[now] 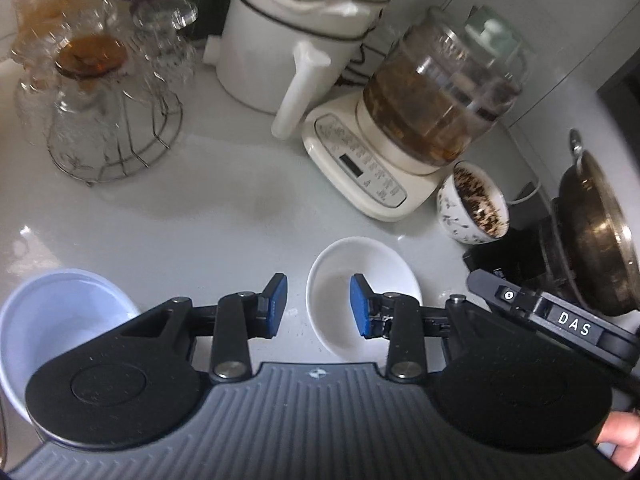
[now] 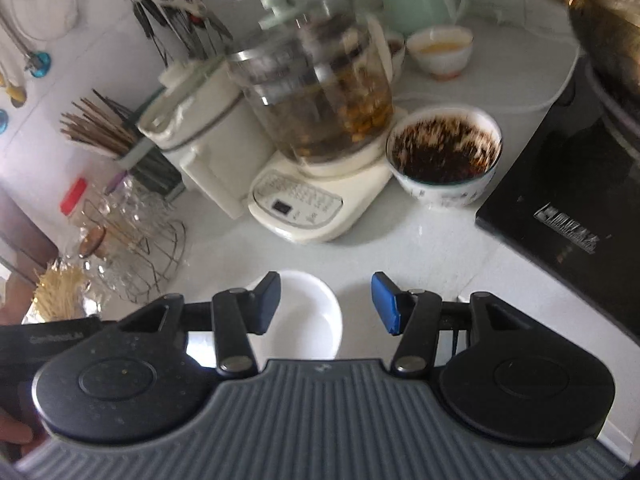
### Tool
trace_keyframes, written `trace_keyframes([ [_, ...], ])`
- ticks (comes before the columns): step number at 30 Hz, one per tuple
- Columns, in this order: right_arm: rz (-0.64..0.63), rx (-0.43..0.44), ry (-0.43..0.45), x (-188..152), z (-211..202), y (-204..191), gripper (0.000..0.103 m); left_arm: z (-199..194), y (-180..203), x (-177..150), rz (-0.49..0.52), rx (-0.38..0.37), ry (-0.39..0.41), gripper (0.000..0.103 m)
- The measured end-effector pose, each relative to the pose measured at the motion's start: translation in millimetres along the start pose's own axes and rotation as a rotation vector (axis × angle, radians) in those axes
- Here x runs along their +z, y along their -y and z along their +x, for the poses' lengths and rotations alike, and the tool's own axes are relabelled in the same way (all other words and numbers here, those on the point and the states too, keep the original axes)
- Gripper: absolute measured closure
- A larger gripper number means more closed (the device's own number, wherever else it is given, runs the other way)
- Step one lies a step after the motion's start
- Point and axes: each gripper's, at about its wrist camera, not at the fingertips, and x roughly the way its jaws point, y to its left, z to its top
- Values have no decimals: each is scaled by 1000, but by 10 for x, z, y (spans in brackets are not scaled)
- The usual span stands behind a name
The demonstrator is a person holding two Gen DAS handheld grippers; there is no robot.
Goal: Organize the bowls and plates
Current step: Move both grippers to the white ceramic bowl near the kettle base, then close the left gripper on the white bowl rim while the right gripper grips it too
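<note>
Both grippers hang over the white counter [image 1: 224, 208] with fingers spread and nothing between them. Below the left gripper [image 1: 319, 306] a small empty white bowl [image 1: 360, 276] sits near the counter's front edge, the right pad over its hollow; the right gripper [image 2: 326, 304] has it under its left finger. Another white bowl [image 1: 60, 312] stands well left. Behind are a patterned bowl [image 1: 472, 208] of dark bits, a glass kettle [image 1: 444, 92] on its cream base, and an induction cooker [image 2: 580, 200].
</note>
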Motion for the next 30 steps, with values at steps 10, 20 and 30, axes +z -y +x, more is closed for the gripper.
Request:
trace_keyframes([
  [10,-55,53,-130,-13,453,47,49,446,66,-141,-13,14,-92,63],
  [20,-34,58,-200,-69,656,133,50,713,51,-159,-50,3,-155,63],
  [30,-47,37,-251,-148,780,138,61,817,-25,-168,-107,-13,-161,76],
])
